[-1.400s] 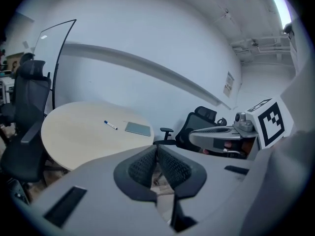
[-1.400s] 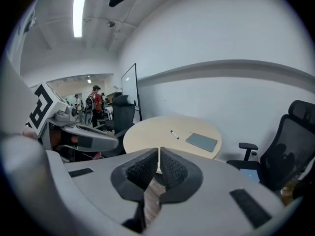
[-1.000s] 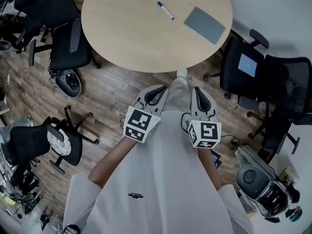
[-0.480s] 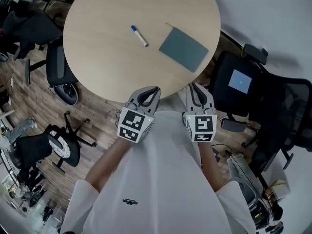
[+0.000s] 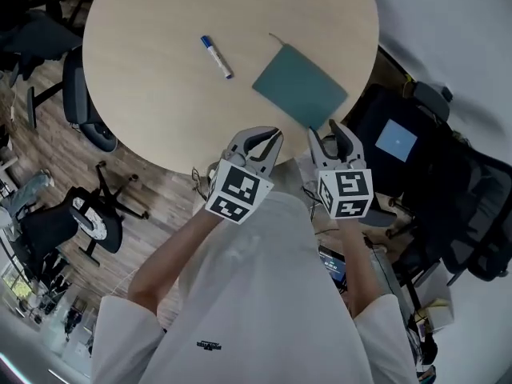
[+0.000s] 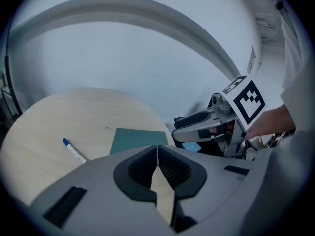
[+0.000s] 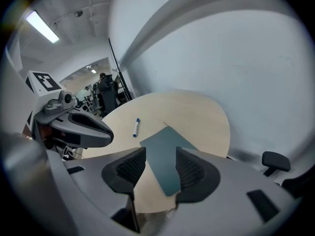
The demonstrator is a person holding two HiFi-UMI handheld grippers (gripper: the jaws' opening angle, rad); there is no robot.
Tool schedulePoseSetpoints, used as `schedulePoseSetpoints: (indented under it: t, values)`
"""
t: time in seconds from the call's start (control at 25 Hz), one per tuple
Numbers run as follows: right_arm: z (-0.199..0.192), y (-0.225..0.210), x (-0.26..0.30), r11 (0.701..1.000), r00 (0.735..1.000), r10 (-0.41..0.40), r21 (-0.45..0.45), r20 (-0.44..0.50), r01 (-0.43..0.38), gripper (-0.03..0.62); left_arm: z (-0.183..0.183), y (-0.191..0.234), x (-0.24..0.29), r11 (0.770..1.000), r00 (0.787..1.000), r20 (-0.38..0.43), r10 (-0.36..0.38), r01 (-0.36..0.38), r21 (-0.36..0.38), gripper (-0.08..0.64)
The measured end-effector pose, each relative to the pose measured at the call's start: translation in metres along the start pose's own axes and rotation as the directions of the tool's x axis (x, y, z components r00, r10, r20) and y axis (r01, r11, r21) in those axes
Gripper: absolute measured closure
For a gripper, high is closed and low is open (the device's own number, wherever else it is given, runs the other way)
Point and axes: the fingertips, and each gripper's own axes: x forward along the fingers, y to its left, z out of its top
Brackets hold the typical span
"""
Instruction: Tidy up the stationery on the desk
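The round pale worktop [image 5: 152, 94] fills the upper middle of the head view, and most of its surface is bare. A white pen with a blue cap [image 5: 216, 57] lies slantwise at upper centre, with open wood all round it. To its right, well apart from it, a flat teal notebook [image 5: 300, 86] lies turned at an angle. Its right corner comes close to the worktop's right rim and its lower corner points toward the near rim.

Both claws hover side by side over that near rim, at the middle of the frame. The left claw [image 5: 270, 138] is closed, its ribbed pads pressed together with nothing between them, and it points toward the open stretch below the pen. The right claw [image 5: 328, 133] has just been opening and its jaws now stand apart. The notebook's lower corner shows through the gap in its own view, but the pads do not press on it. I cannot tell whether the tips touch the cover.

Room round the worktop is tight. A black office chair [image 5: 400, 146] crowds the rim at the right, just beside the right claw, and another chair [image 5: 76, 94] tucks against the left rim. A third chair [image 5: 56, 226] stands off at the lower left on the plank floor [image 5: 160, 190]. A pale wall [image 5: 448, 30] closes the upper right.
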Motion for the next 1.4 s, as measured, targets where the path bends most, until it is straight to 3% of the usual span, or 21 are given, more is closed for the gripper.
schedulePoseSetpoints:
  t: [0.36, 0.76, 1.0, 1.12, 1.24, 1.4]
  values:
    - [-0.028, -0.065, 0.062, 0.995, 0.992, 0.015, -0.093, -0.123, -0.026, 0.368, -0.031, 0.04, 0.08, 0.997, 0.997, -0.042, 0.063, -0.065, -0.049, 0.531]
    - [-0.053, -0.121, 0.098, 0.999, 0.985, 0.03, -0.038, -0.172, -0.037, 0.331, -0.053, 0.033, 0.149, 0.998, 0.997, -0.081, 0.017, -0.022, -0.054, 0.531]
    - [-0.071, -0.126, 0.108, 0.991, 0.97, 0.117, -0.034, -0.214, -0.127, 0.327, -0.074, 0.031, 0.166, 0.997, 0.992, -0.115, 0.047, -0.053, -0.05, 0.534]
    - [-0.077, -0.123, 0.109, 0.985, 0.958, 0.149, -0.043, -0.245, -0.164, 0.325, -0.074, 0.032, 0.168, 0.993, 0.991, -0.129, 0.041, -0.054, -0.101, 0.537]
    - [-0.076, -0.118, 0.107, 0.982, 0.95, 0.181, -0.009, -0.256, -0.189, 0.325, -0.072, 0.036, 0.166, 0.985, 0.99, -0.137, 0.025, -0.048, -0.166, 0.538]
    - [-0.063, -0.114, 0.095, 0.97, 0.951, 0.237, 0.107, -0.199, -0.219, 0.325, -0.072, 0.034, 0.166, 0.987, 0.992, -0.126, 0.031, -0.05, -0.155, 0.538]
